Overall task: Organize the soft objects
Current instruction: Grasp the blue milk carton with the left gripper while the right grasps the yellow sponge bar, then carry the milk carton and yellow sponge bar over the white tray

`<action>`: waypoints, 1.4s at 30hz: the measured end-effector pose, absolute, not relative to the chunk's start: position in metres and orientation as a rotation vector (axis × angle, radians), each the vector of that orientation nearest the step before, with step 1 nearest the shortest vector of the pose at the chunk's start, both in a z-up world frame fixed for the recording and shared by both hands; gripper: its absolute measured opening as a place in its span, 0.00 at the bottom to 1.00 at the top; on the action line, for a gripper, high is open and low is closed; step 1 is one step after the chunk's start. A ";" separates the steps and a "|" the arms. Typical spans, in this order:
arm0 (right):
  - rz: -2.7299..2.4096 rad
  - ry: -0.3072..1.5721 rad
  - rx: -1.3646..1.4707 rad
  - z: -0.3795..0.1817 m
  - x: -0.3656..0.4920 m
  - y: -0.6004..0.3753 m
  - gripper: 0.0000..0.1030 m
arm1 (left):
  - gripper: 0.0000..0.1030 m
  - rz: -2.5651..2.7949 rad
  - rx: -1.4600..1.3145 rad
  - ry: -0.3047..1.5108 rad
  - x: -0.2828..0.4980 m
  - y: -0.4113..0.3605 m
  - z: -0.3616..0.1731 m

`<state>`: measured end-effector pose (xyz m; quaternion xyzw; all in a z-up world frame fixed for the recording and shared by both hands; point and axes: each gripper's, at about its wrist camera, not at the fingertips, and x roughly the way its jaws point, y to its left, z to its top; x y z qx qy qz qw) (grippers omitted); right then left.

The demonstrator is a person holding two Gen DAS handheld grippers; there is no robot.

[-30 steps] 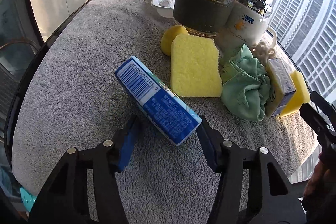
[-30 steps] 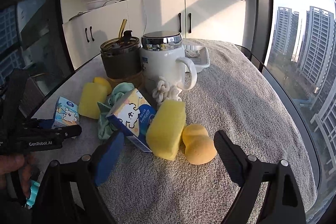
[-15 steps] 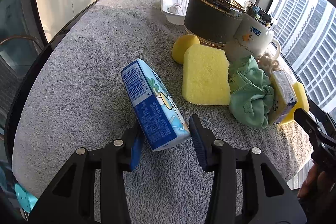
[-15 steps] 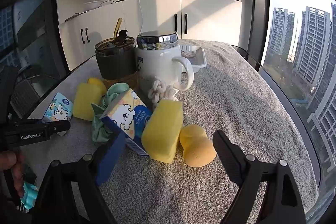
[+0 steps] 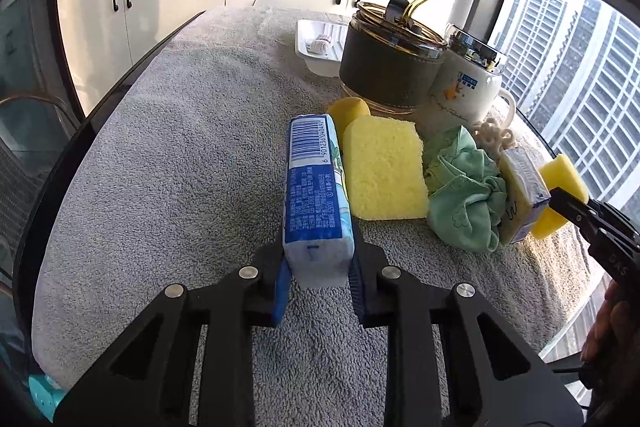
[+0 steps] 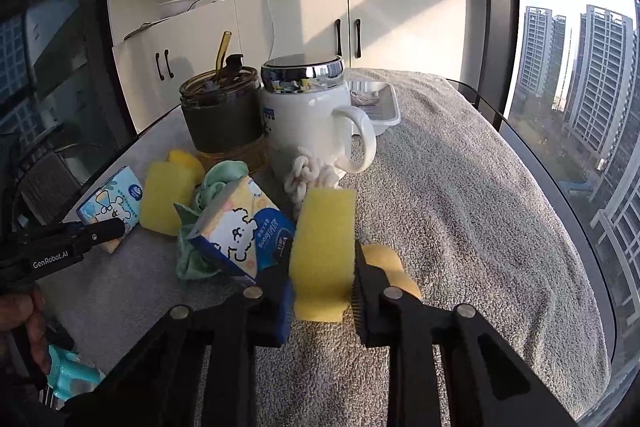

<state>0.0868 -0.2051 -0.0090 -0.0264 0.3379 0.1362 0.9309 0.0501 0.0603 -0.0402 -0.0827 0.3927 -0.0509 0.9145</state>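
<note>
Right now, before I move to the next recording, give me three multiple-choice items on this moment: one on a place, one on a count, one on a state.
1. Where does the green cloth lie?
A. in the white tray
B. between a flat yellow sponge and a tissue pack
C. on the mug's lid

2. How many lidded drink vessels stand on the grey towel?
A. two
B. four
C. none

3. What is between the left gripper pads?
A. nothing
B. the orange sponge
C. the blue tissue pack

Key: B, sponge one side, pack the other; A, dark tumbler and white mug; C, both pads press its end.
</note>
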 end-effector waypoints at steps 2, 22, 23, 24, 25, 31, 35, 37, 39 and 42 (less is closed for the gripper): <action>0.284 0.682 -0.052 -0.005 0.084 -0.205 0.25 | 0.21 -0.109 -0.174 0.807 0.048 0.060 -0.040; 0.237 0.657 -0.072 0.039 0.108 -0.262 0.24 | 0.21 -0.051 -0.094 0.700 0.052 0.108 0.020; 0.236 0.655 -0.074 0.044 0.114 -0.268 0.24 | 0.21 -0.056 -0.094 0.695 0.059 0.114 0.025; 0.239 0.654 -0.074 0.049 0.122 -0.273 0.24 | 0.21 -0.070 -0.100 0.688 0.066 0.119 0.031; 0.243 0.657 -0.073 0.055 0.132 -0.279 0.24 | 0.21 -0.079 -0.094 0.685 0.075 0.123 0.036; 0.279 0.674 -0.116 0.088 0.205 -0.299 0.24 | 0.21 -0.148 0.002 0.674 0.148 0.126 0.062; 0.347 0.717 -0.150 0.099 0.263 -0.290 0.24 | 0.21 -0.237 0.056 0.711 0.212 0.117 0.067; 0.384 0.743 -0.167 0.098 0.290 -0.281 0.24 | 0.21 -0.265 0.074 0.737 0.243 0.112 0.065; 0.421 0.779 -0.185 0.092 0.314 -0.269 0.24 | 0.21 -0.297 0.101 0.758 0.271 0.102 0.061; 0.469 0.835 -0.210 0.076 0.349 -0.252 0.24 | 0.21 -0.353 0.123 0.789 0.304 0.086 0.051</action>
